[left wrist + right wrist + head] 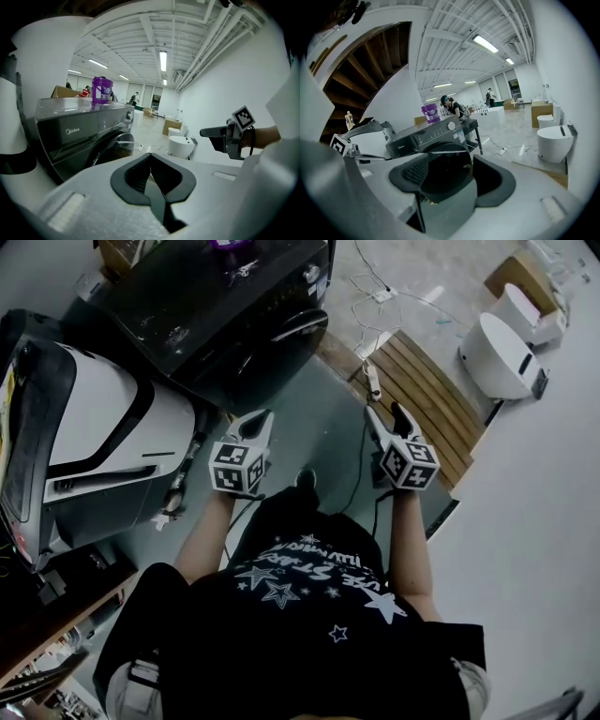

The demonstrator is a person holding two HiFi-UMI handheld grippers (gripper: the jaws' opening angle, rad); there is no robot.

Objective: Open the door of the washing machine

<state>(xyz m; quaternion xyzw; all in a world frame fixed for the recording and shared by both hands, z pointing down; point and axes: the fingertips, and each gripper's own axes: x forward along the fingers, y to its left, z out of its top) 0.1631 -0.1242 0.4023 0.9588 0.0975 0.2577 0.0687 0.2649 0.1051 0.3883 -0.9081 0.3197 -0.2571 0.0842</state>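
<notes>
Left tongs (260,418) pressed together, empty; right tongs (384,412) spread apart, empty; I hold both clear of the washing machine (216,296) door (277,348).

Floor (328,409) with washing machine (225,306), slatted wooden board (431,399), white toilet (497,357)

A dark, glossy casing, seemingly painted metal, is shown on the washing machine (225,306) at the upper centre of the head view; its door (440,178) is fronted with smooth, reflective dark glass; a translucent purple plastic cup (101,90) is seen on its top; the left tongs (150,158) and right tongs (450,164) are lined with matt black pads set in matt pale grey plastic; bare wooden slats (436,399) are seen at the upper right; the floor (520,136) is polished and reflective.
</notes>
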